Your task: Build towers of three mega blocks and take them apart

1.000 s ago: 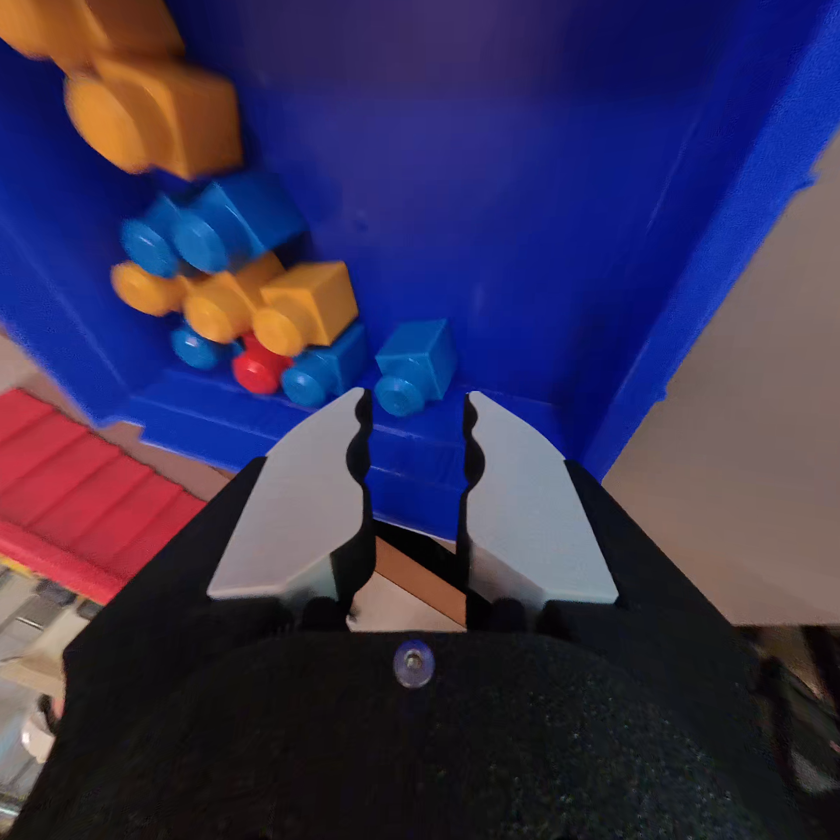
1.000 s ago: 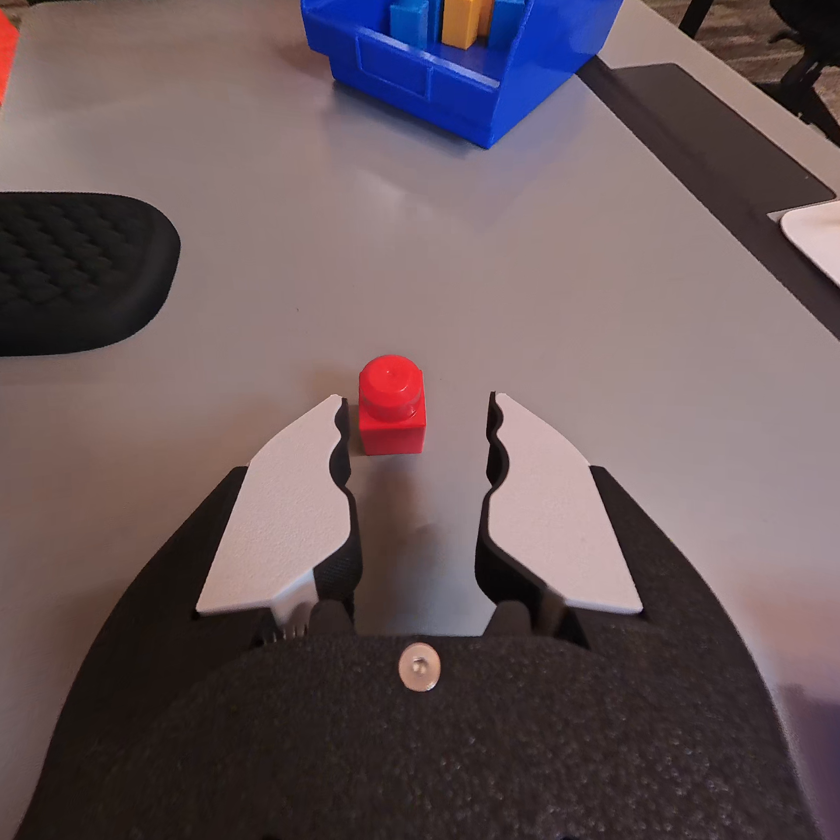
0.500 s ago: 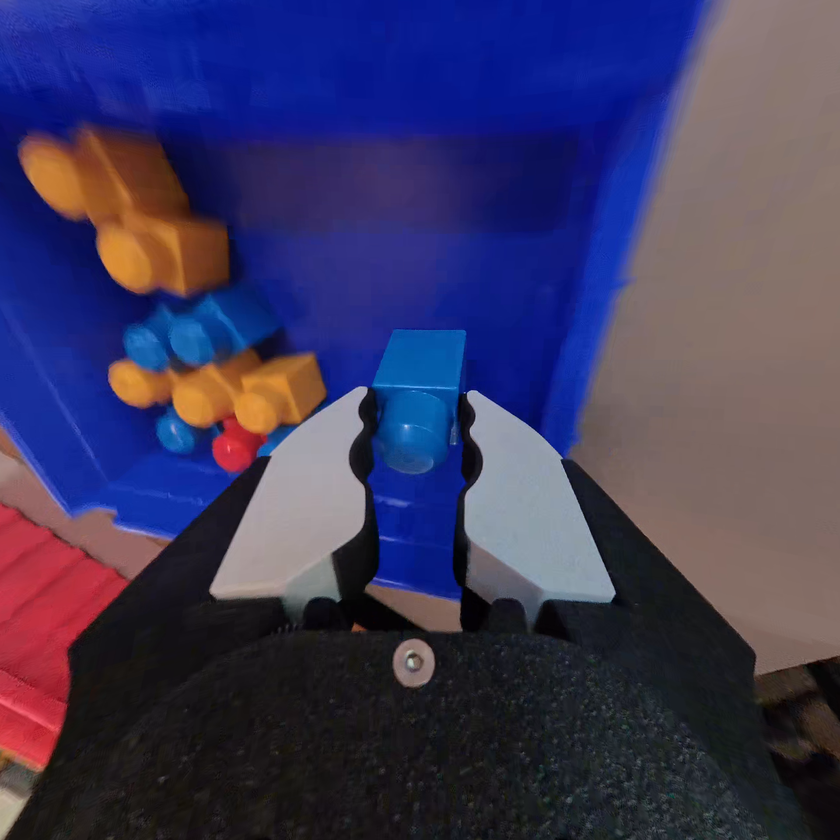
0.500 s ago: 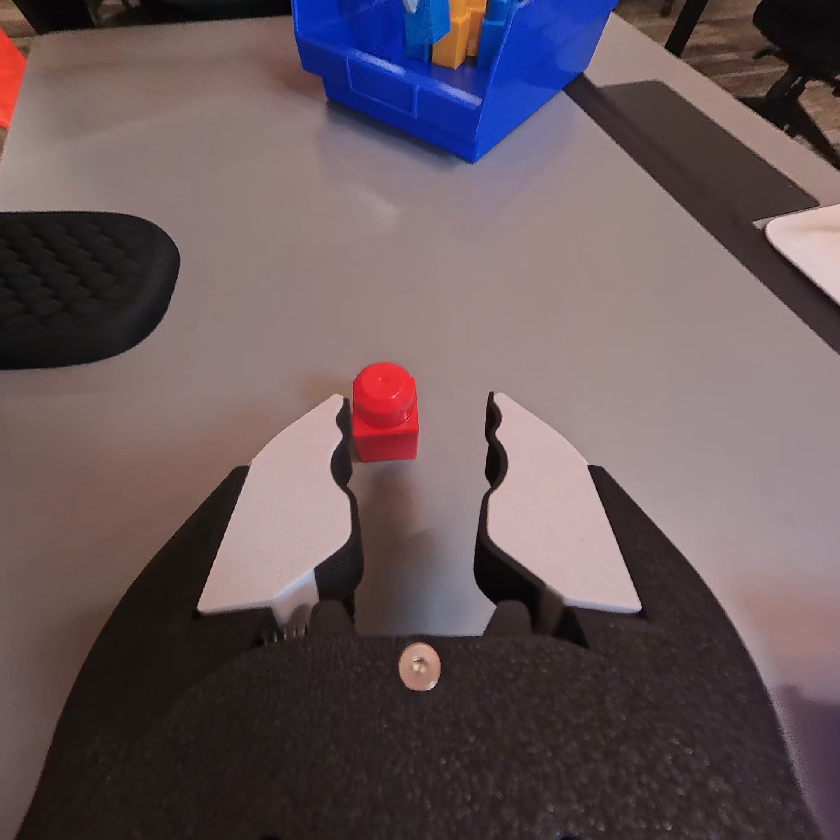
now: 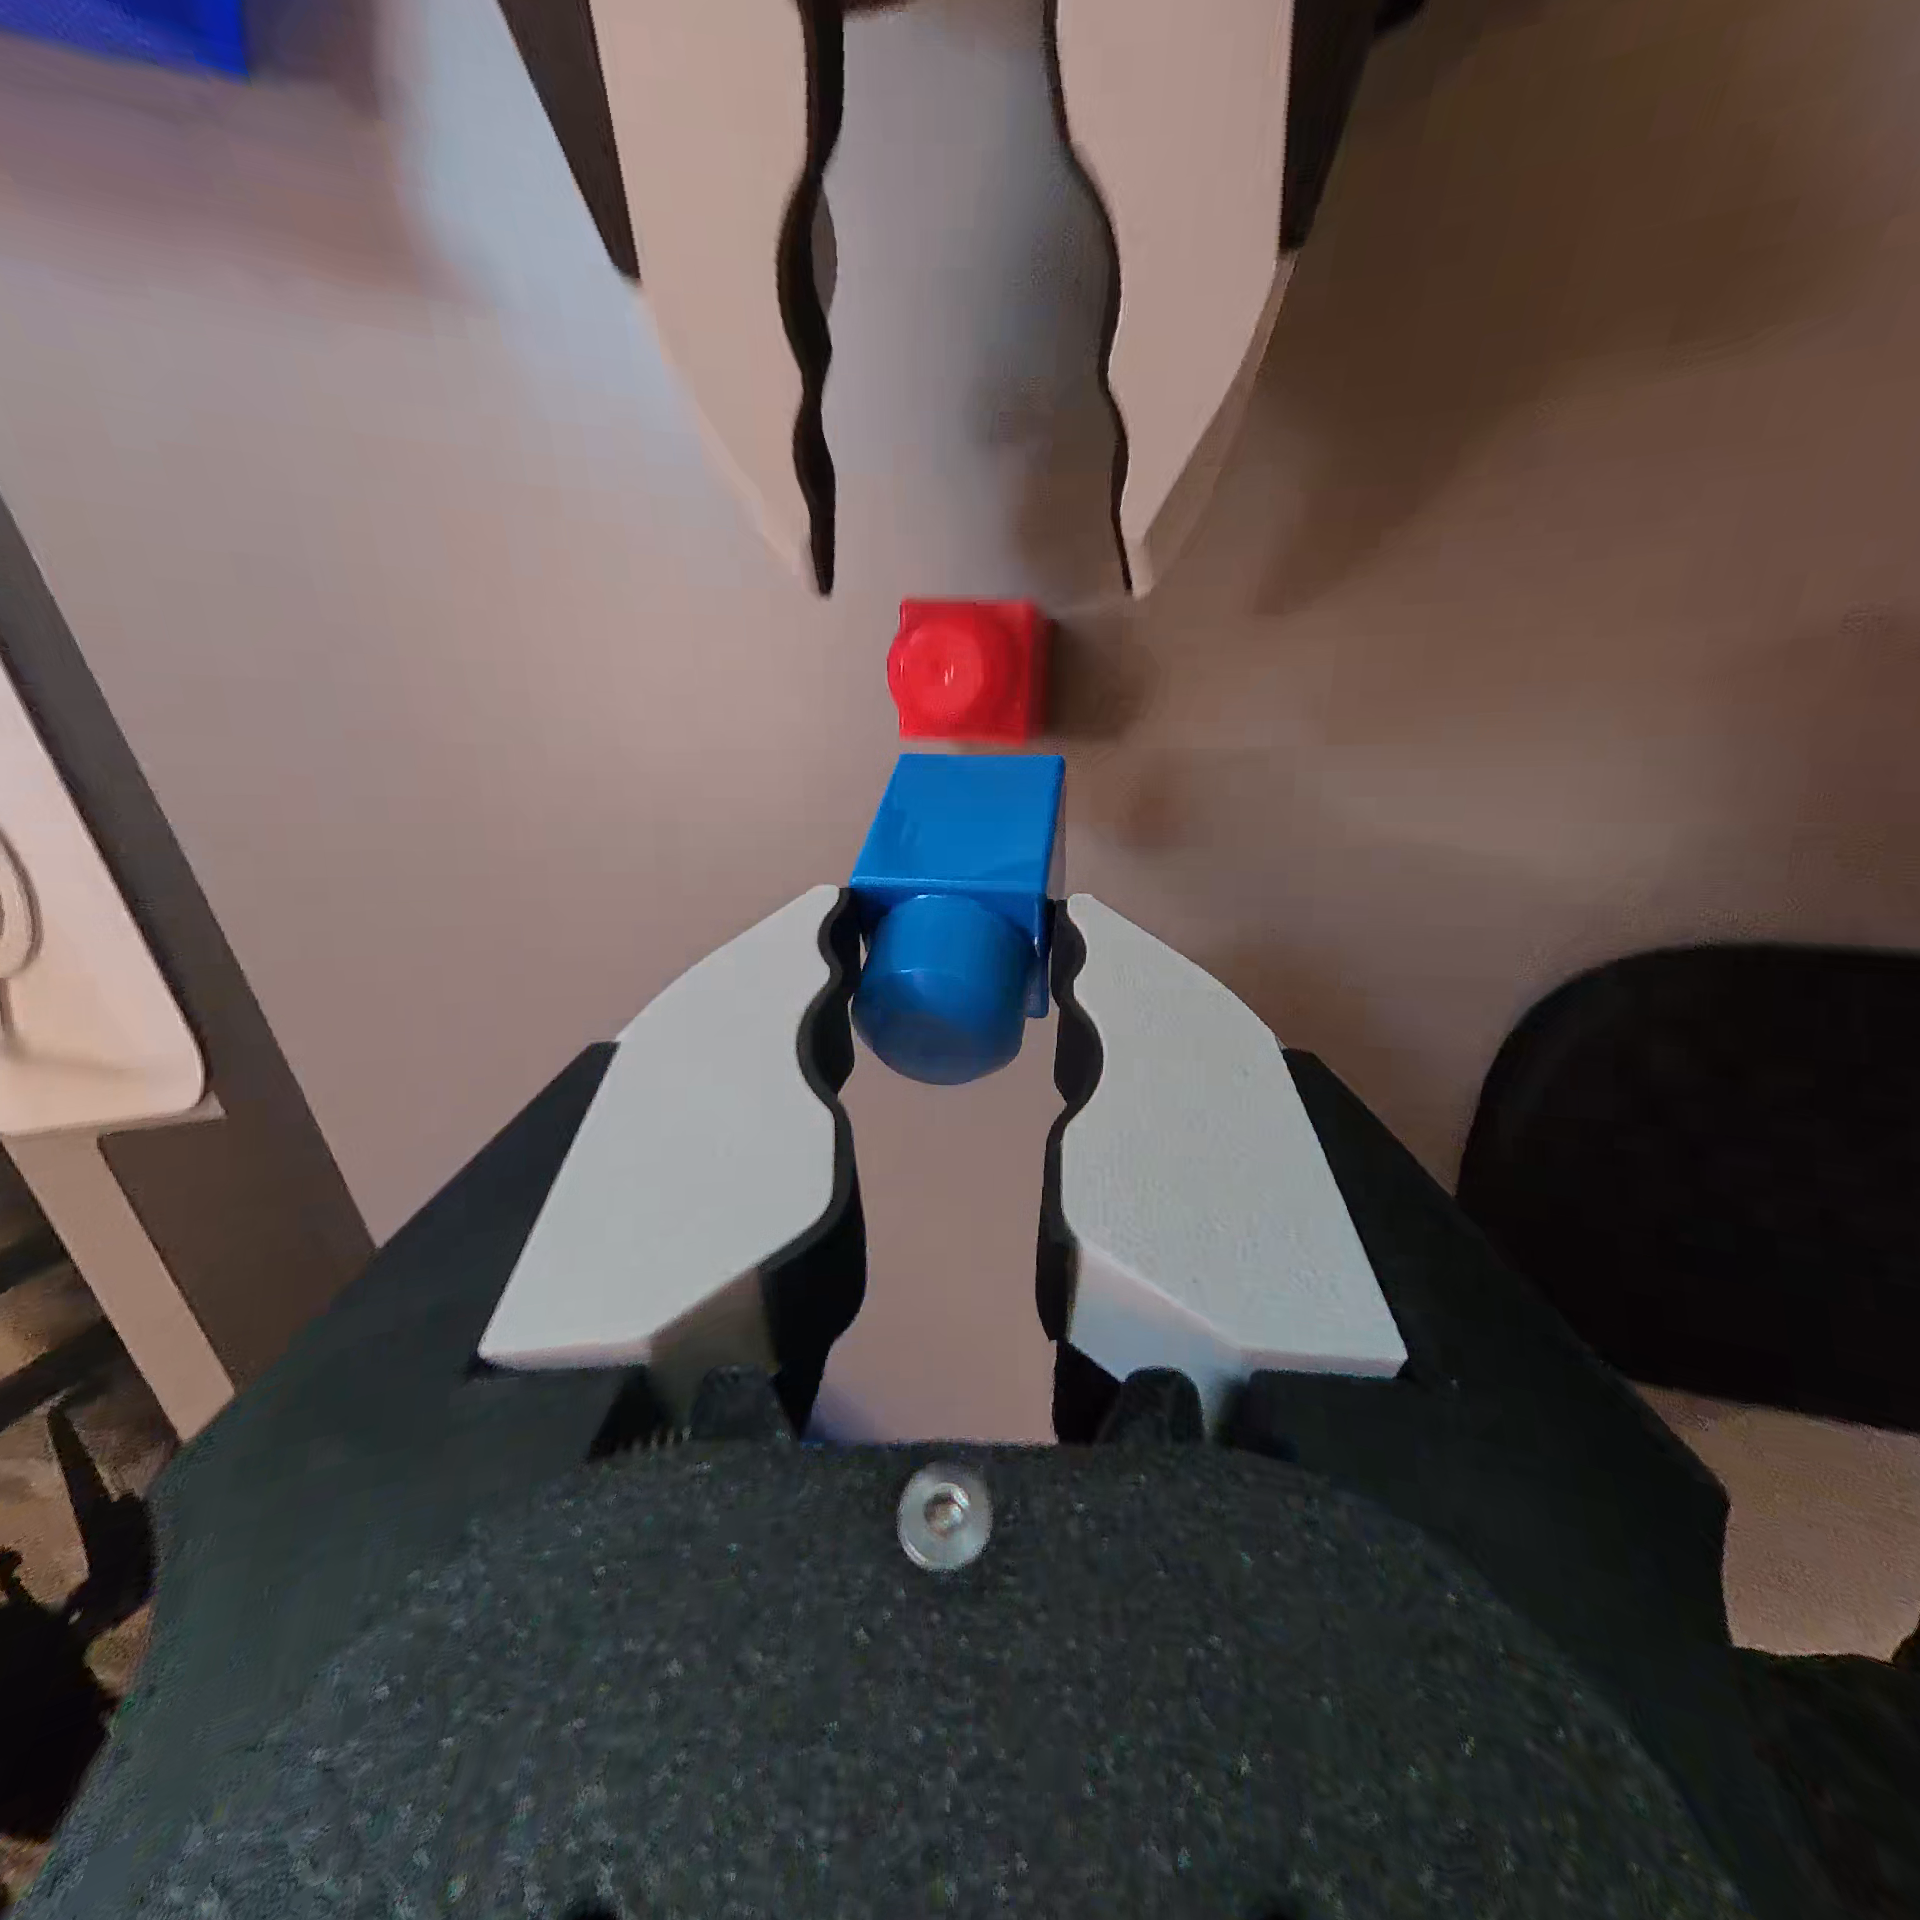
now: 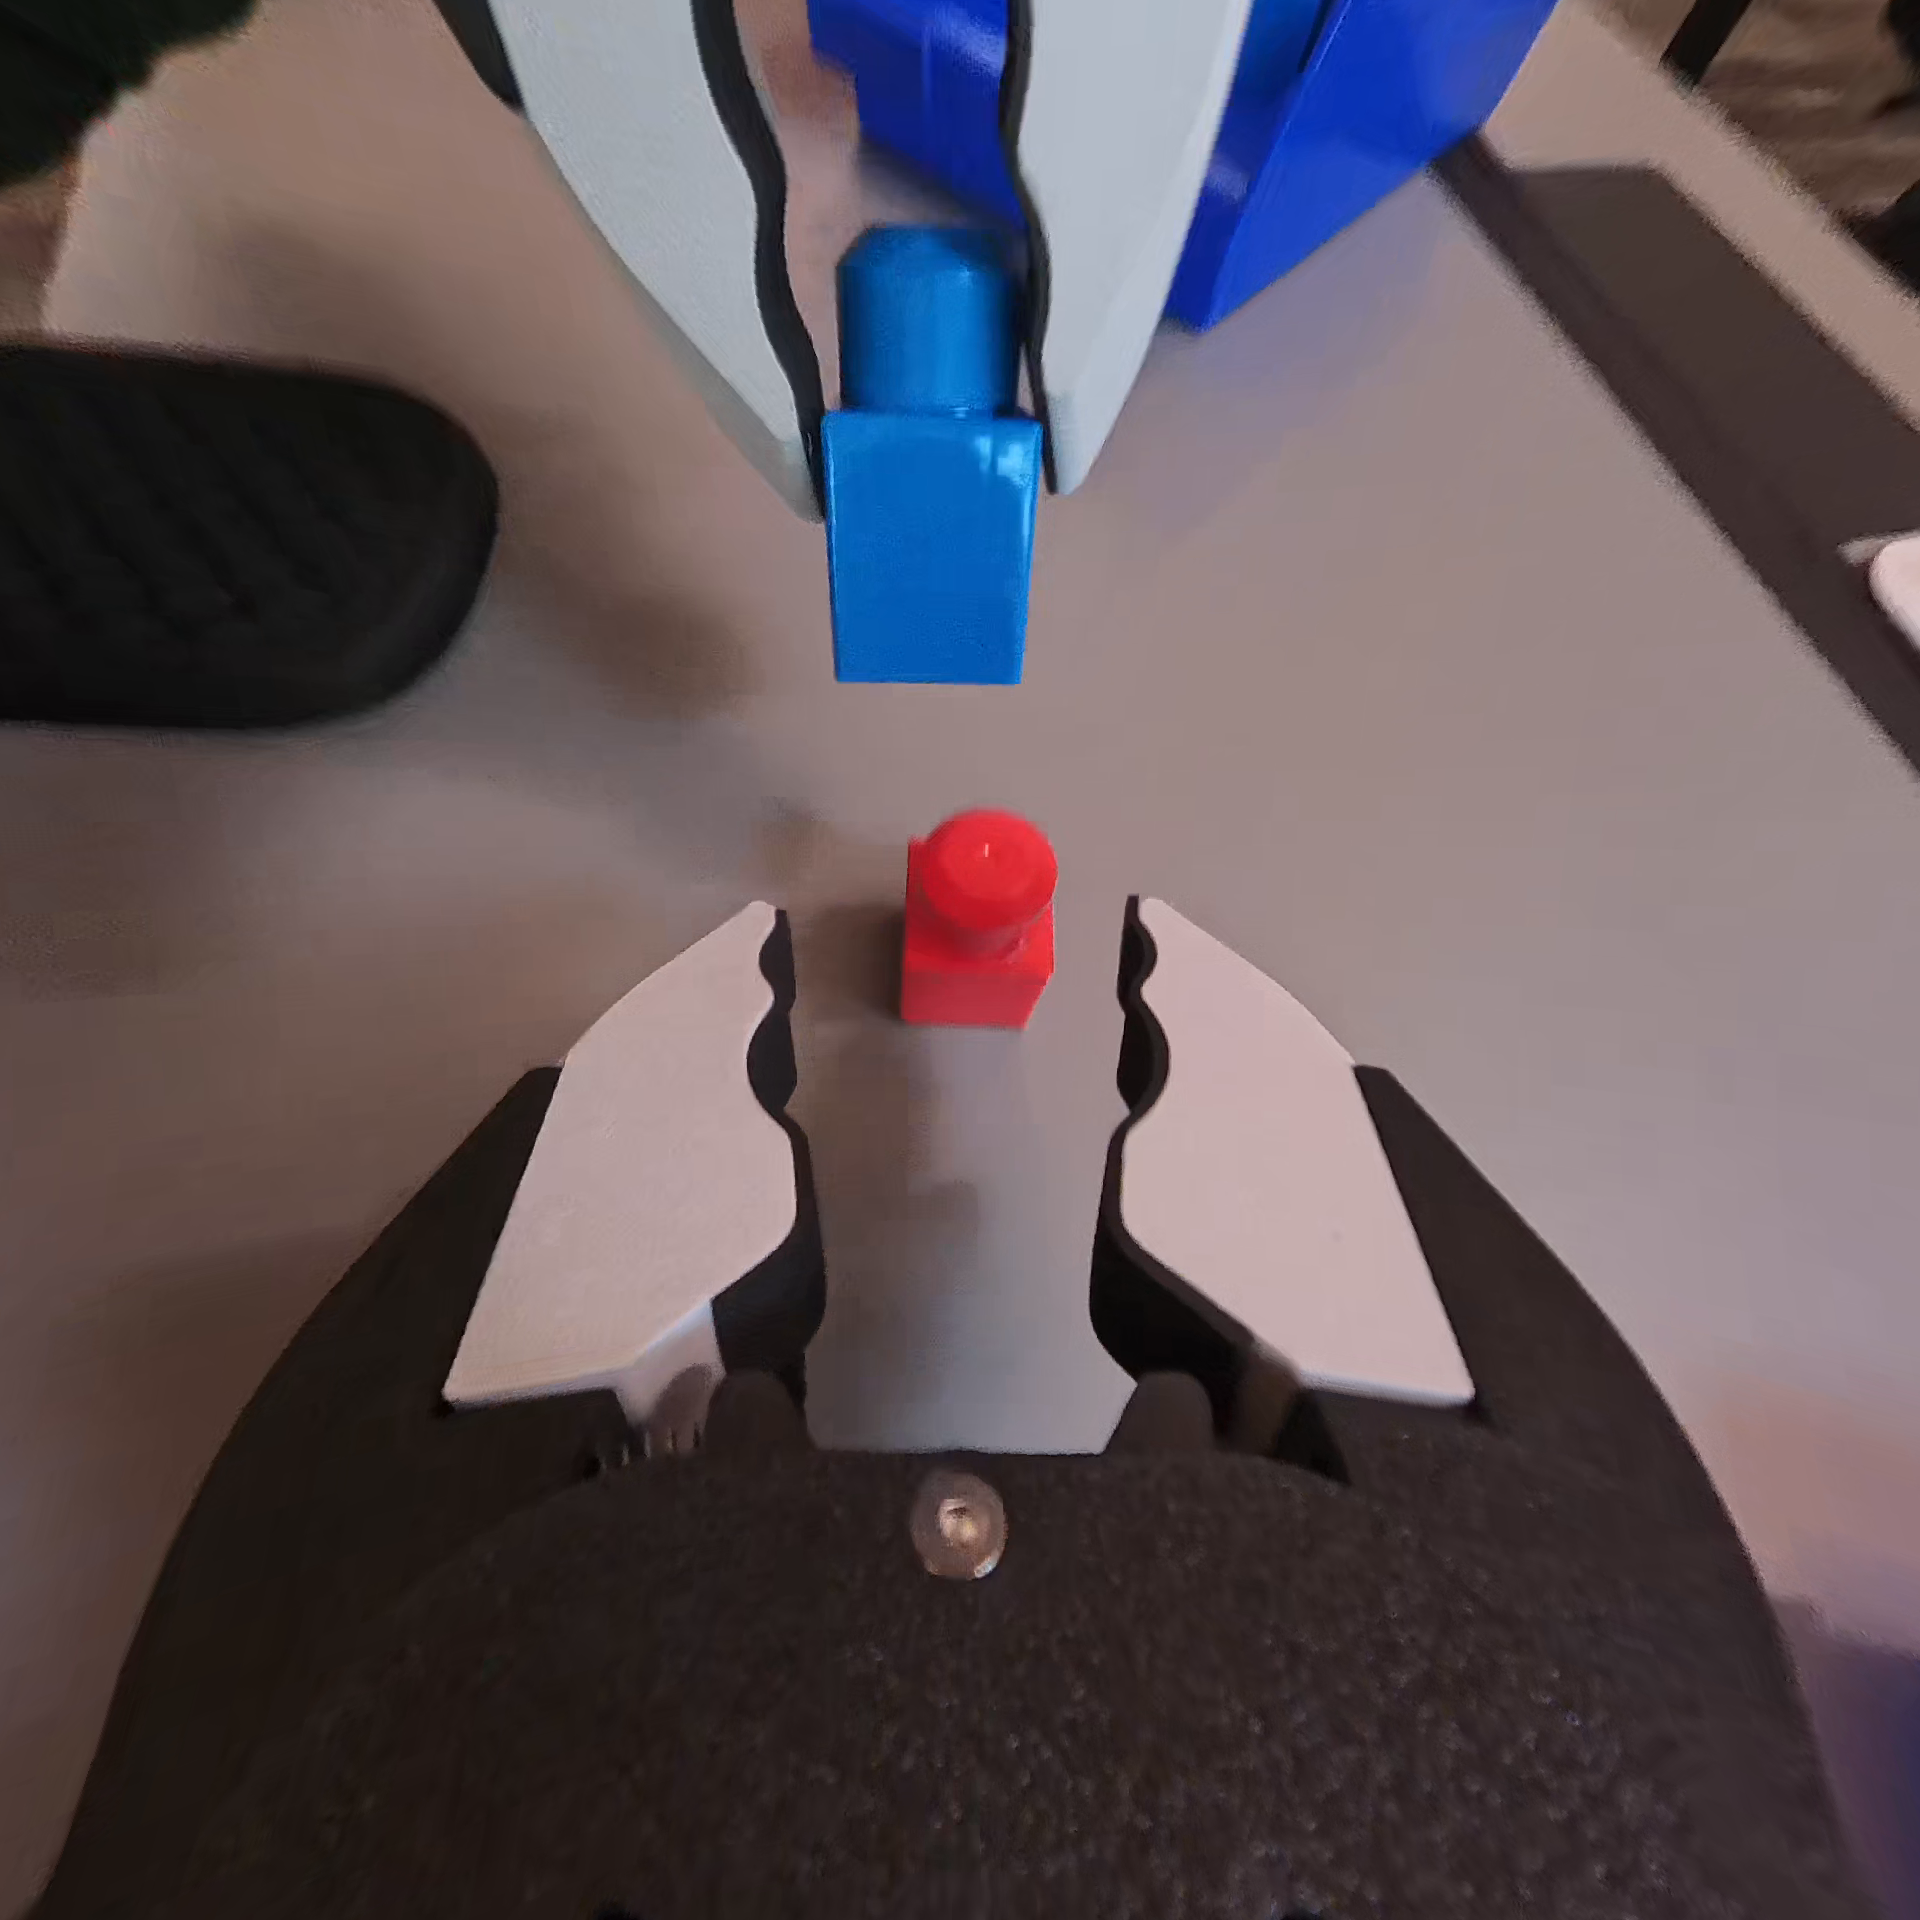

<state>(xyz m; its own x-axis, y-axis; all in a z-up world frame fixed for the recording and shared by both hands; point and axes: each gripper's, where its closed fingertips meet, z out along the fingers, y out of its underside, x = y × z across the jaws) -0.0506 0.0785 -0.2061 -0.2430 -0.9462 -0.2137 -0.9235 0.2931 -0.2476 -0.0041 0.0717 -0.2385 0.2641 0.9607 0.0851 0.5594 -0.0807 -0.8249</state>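
Left wrist view: left gripper, clamped on the blue block, has left the blue bin and now hangs above the red block on the counter; right gripper stays wide, flanking it.

A grey desk fills most of both views, its matte top lit softly with faint shadows. A black textured pad lies on it; in the right wrist view it sits left of the desk's middle. Along the desk's right edge in that view runs a dark strip, and a white flat thing shows just beside it at the frame's border. Beyond the desk's far right corner, a patch of mottled floor appears, too blurred to tell its kind.
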